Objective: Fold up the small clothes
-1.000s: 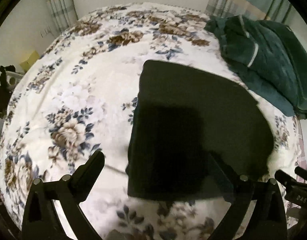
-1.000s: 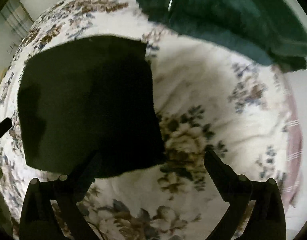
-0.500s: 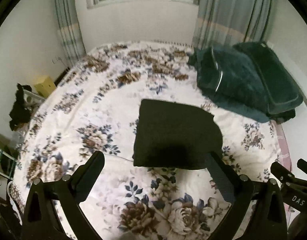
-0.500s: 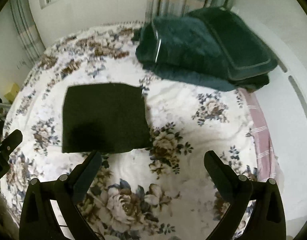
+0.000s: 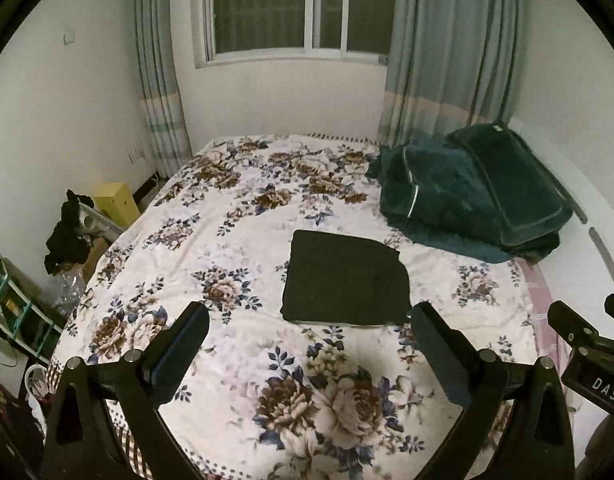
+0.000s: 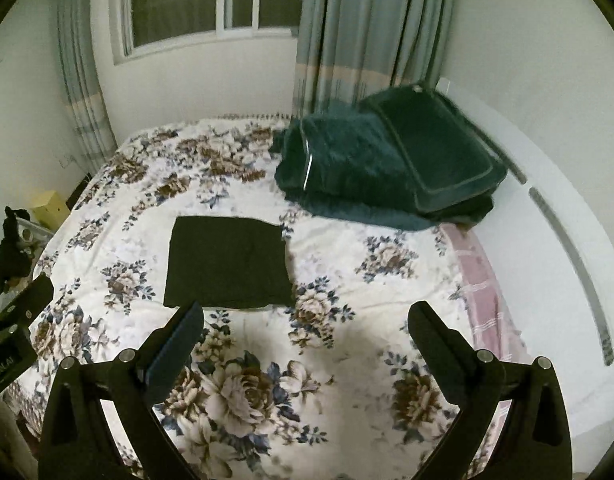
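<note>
Nearest, the left hand-held gripper point(image 5: 309, 336) and the right hand-held gripper point(image 6: 307, 334) hang spread wide over the bed point(image 5: 235, 248), each grasping nothing; beyond them the dark garment point(image 5: 345, 286), folded into a flat, matte square, lies mid-quilt on soft floral cotton; farther right, a plush teal blanket point(image 5: 439, 204) heaps by the curtains point(image 5: 447, 60).
</note>
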